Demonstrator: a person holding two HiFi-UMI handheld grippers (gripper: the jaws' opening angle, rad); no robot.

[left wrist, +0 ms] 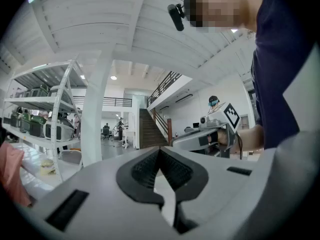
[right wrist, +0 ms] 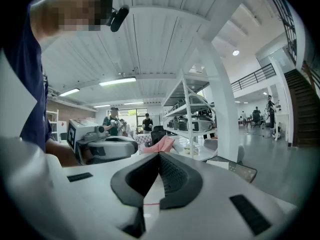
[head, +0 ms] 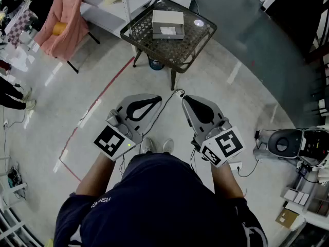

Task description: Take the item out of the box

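A flat grey-white box point(head: 168, 23) lies closed on a dark metal mesh table point(head: 149, 41) at the top of the head view, well ahead of both grippers. My left gripper point(head: 160, 97) and right gripper point(head: 183, 97) are held side by side at waist height above the floor, tips pointing toward the table. Both are shut with nothing between their jaws. The left gripper view shows its own jaws point(left wrist: 160, 149) meeting at the tip, with the right gripper point(left wrist: 202, 136) beside them. In the right gripper view the jaws point(right wrist: 159, 154) are also closed, and the table's corner point(right wrist: 245, 171) shows past them.
A small round object point(head: 198, 22) lies on the table beside the box. A pink cloth point(head: 64, 19) hangs over a chair at the far left, next to white shelving point(head: 121, 6). A red tape line point(head: 97, 104) runs across the floor. Equipment with cables point(head: 288, 143) stands at the right.
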